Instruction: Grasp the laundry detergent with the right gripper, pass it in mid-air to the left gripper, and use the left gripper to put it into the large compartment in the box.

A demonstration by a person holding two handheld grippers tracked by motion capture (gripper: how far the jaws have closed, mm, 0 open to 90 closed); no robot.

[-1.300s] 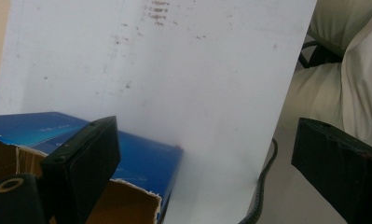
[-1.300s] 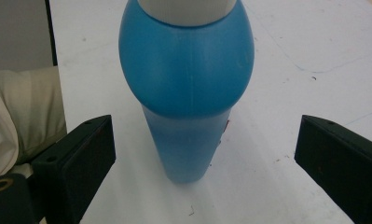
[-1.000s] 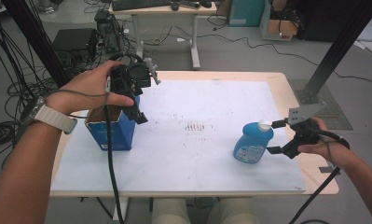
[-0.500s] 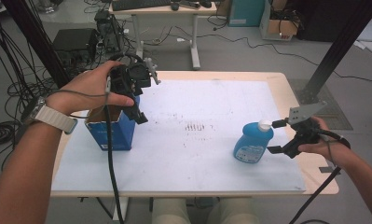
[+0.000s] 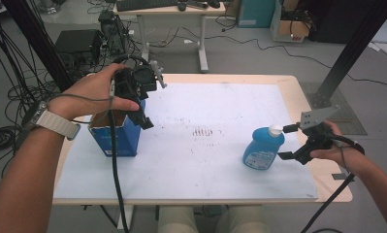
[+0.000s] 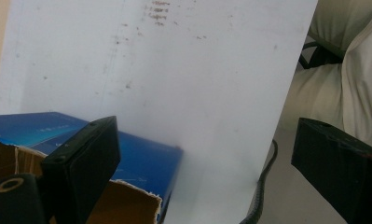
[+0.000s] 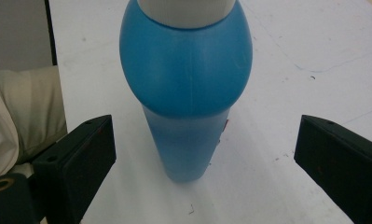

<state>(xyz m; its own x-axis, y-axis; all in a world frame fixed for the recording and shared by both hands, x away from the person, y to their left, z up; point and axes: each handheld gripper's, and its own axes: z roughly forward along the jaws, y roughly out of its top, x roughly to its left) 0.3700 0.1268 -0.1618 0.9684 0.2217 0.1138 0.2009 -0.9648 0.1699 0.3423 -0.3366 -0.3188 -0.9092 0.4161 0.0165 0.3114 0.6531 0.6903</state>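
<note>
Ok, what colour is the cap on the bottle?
White, on a blue bottle. The cap shows best in the high view.

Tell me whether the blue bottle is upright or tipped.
Upright: the blue bottle stands on its base on the table, white cap on top.

- A pale wooden table (image 5: 298,87) carries a large white sheet (image 5: 220,111), smudged with small dark marks near its middle.
- An open blue cardboard box (image 5: 116,138) stands at the sheet's left edge.
- A blue plastic bottle with a white cap (image 5: 261,148) stands upright at the sheet's right.
</note>
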